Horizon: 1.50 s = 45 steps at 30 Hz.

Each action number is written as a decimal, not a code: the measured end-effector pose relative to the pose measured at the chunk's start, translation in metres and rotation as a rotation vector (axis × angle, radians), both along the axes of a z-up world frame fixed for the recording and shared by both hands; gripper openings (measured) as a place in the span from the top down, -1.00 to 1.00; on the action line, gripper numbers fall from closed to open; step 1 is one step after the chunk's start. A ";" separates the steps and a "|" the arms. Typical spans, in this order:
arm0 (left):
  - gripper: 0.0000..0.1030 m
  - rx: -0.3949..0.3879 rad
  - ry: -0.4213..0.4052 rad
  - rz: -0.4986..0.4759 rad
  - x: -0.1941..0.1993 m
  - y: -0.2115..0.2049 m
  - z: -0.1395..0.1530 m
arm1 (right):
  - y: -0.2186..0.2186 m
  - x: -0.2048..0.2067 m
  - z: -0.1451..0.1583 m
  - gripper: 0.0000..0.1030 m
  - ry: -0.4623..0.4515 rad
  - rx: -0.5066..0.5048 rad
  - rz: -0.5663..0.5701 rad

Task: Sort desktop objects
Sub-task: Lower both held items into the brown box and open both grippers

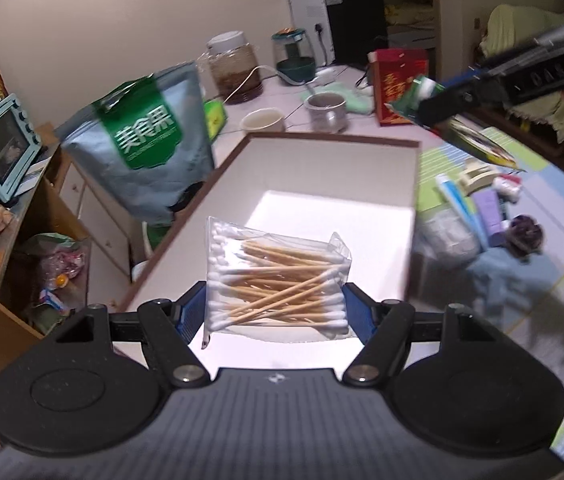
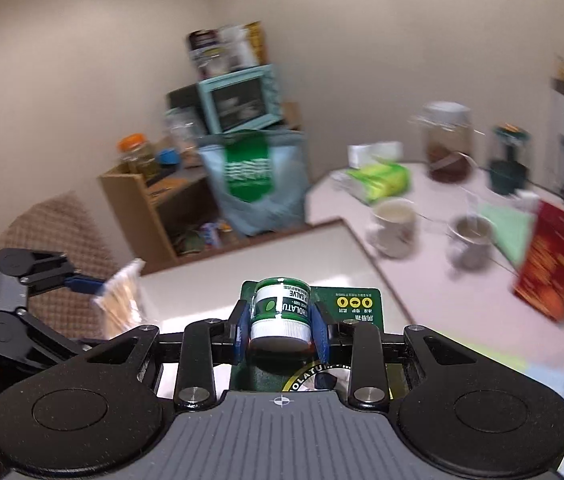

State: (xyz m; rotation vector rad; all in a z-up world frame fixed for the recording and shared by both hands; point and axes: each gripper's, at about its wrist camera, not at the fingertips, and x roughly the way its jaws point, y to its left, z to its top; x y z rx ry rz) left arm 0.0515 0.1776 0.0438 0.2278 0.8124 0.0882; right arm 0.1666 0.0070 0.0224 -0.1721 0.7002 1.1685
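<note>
Left gripper (image 1: 276, 312) pinches one cotton-swab bag (image 1: 278, 280); right gripper (image 2: 281, 330) clamps one carded salve jar (image 2: 281, 314).

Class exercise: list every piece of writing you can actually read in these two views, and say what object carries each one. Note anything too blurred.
"美食果": white characters on the green panel of the grey pouch.
"THOLATU" and "SALVE", upside down and cut off: on the salve jar in the right tool.
"OLATU", cut off: on the jar's green card.
Gold writing on the red box: too blurred.
</note>
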 end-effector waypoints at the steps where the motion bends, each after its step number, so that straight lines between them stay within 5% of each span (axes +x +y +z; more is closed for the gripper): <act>1: -0.32 -0.001 0.007 0.004 0.003 0.005 -0.002 | 0.013 0.000 -0.001 0.38 -0.006 -0.007 0.017; 8: -0.32 -0.010 0.061 0.019 0.026 0.039 -0.022 | 0.106 0.004 -0.011 0.38 -0.046 -0.058 0.139; 14: -0.32 -0.054 0.140 0.009 0.057 0.057 -0.049 | 0.151 0.026 -0.053 0.38 0.008 -0.167 0.156; 29: -0.33 -0.136 0.348 -0.036 0.130 0.073 -0.107 | 0.181 0.062 -0.114 0.38 0.057 -0.307 0.197; 43: -0.43 -0.144 0.397 -0.019 0.141 0.077 -0.130 | 0.200 0.074 -0.126 0.36 0.070 -0.335 0.222; 45: -0.61 -0.122 0.399 -0.013 0.139 0.076 -0.132 | 0.201 0.073 -0.127 -0.63 0.053 -0.341 0.209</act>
